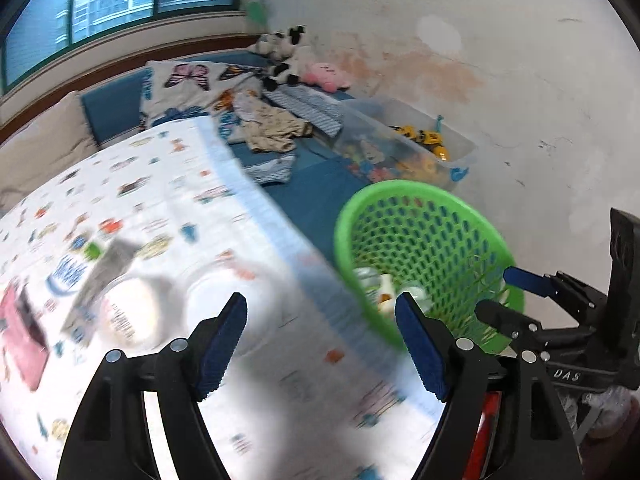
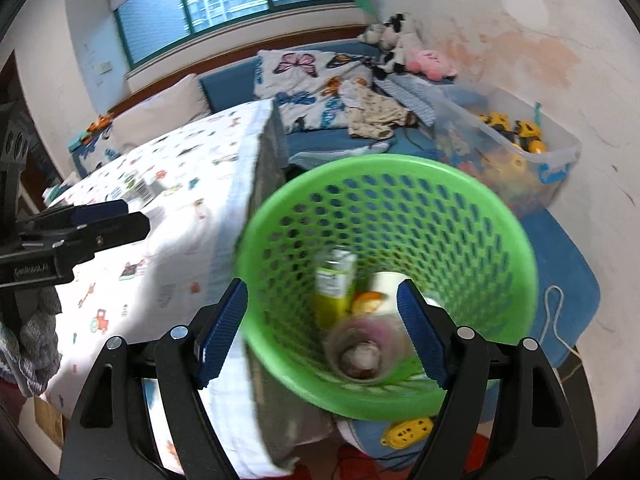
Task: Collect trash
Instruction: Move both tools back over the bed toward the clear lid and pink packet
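Several pieces of trash already lie at the bottom of the green basket (image 2: 500,240): a carton (image 2: 334,284), a clear cup (image 2: 360,344) and something orange (image 2: 366,302) just beside the carton. We take the basket as our landmark; it stands just beside the table (image 1: 168,184), below the table's edge.

Our right gripper (image 2: 322,328) hangs over the mouth of the basket, jaws apart and nothing between them. Our left gripper (image 1: 320,344) is over the table beside the basket, also spread wide and empty.

On the table, well away from the basket, we see a grey packet (image 1: 102,280), two round clear containers (image 1: 128,312) (blurred, so we cannot say exactly what they are) and a pink thing (image 1: 20,332).

We judge them light. The clear ones look thin, slippery and easy to crush, so we would take them across the rim or side, gently. The packet seems soft; pinch it by an edge.
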